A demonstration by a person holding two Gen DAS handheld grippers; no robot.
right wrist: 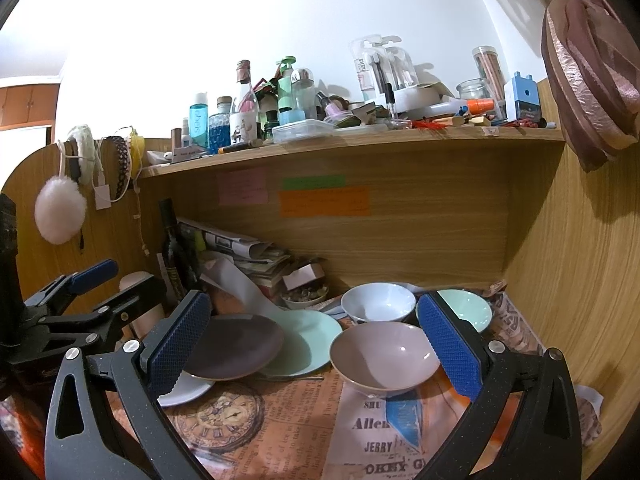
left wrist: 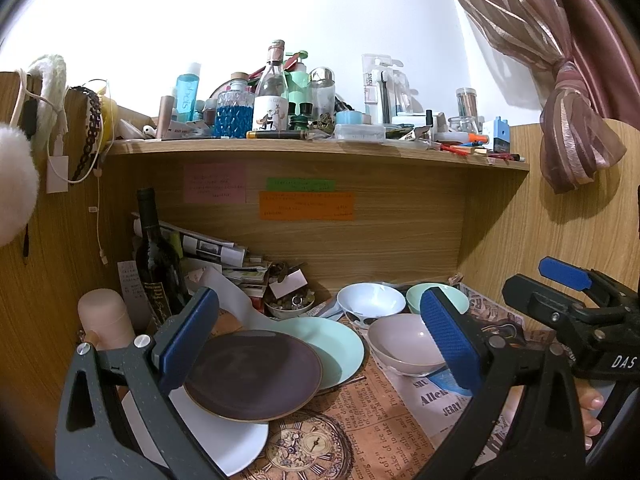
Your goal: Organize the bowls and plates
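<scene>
Bowls: pink bowl [right wrist: 385, 356], white bowl [right wrist: 378, 302], green bowl [right wrist: 468, 309] all empty.

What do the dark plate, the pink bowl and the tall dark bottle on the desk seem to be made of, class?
Dark plate: probably glazed ceramic or melamine; matt purple-brown face with a thin paler rim.
Pink bowl: likely ceramic or melamine; smooth, with a soft sheen inside.
Tall dark bottle: glass by its glossy dark body, paper label.

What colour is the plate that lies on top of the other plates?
Dark purple-brown top plate, overlapping the mint plate and white plate. Left wrist view shows it best.
</scene>
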